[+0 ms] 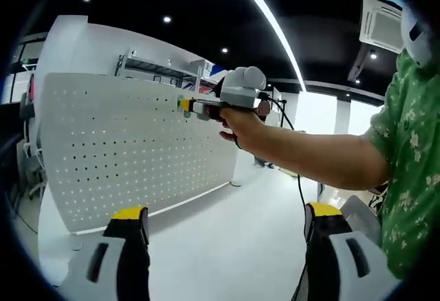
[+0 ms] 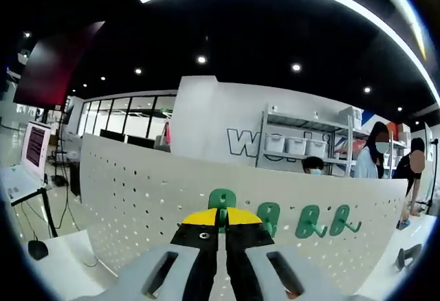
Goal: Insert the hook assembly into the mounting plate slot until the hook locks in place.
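Note:
A white pegboard mounting plate [image 1: 117,150] stands upright on the white table. In the right gripper view my right gripper [image 2: 220,217] is shut on a green hook [image 2: 221,199], which it holds against the plate [image 2: 137,191] near its top edge. Whether the hook sits in a slot is hidden by the jaws. Three more green hooks [image 2: 309,220] hang on the plate to the right of it. In the left gripper view a hand holds the right gripper [image 1: 184,105] at the plate's top edge. My left gripper [image 1: 227,212] stands open, low and back from the plate, with nothing between its jaws.
The person's bare arm [image 1: 309,153] and green patterned sleeve [image 1: 405,157] cross the right side. A cable [image 1: 300,198] hangs from the right gripper. A black object [image 2: 409,254] stands on the table [image 2: 62,266] at right, a mouse [image 2: 38,249] at left. People [image 2: 377,151] and shelves [image 2: 302,143] are behind the plate.

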